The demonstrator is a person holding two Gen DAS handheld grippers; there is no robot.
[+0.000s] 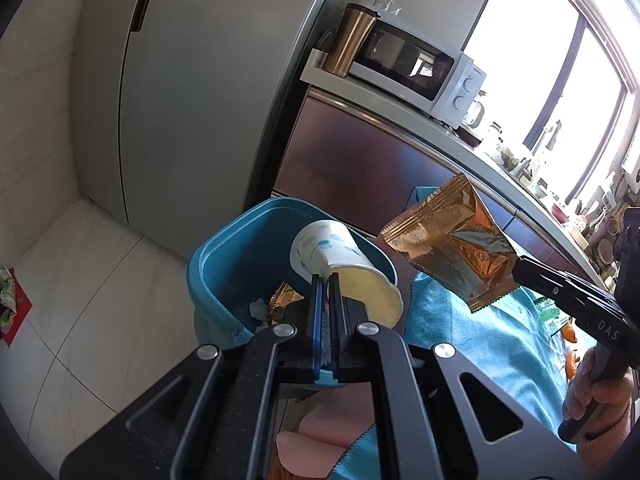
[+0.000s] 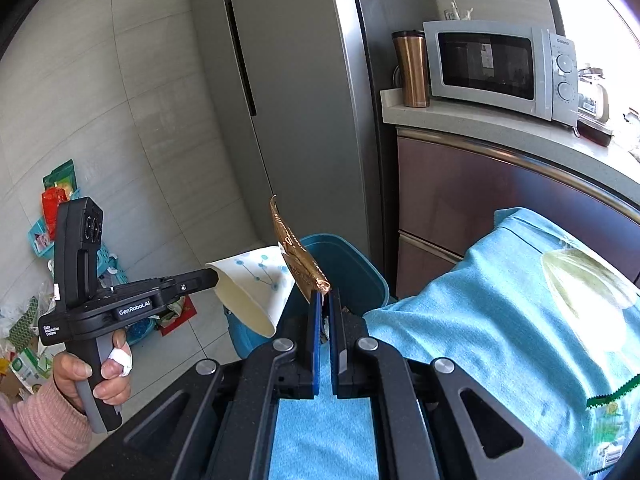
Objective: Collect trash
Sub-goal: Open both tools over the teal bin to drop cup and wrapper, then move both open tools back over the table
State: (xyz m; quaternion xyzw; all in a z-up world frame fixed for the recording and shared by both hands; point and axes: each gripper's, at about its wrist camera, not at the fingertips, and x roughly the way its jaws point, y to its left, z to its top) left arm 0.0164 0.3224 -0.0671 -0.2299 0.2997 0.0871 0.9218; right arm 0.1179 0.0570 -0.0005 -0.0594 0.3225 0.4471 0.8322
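While pinching a paper cup [image 1: 332,256], left gripper [image 1: 327,280] over bin [image 1: 224,256].

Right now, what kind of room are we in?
Most likely a home kitchen. A tall grey fridge stands beside a counter that carries a microwave and a copper tumbler. More jars and bottles line the counter under a bright window.
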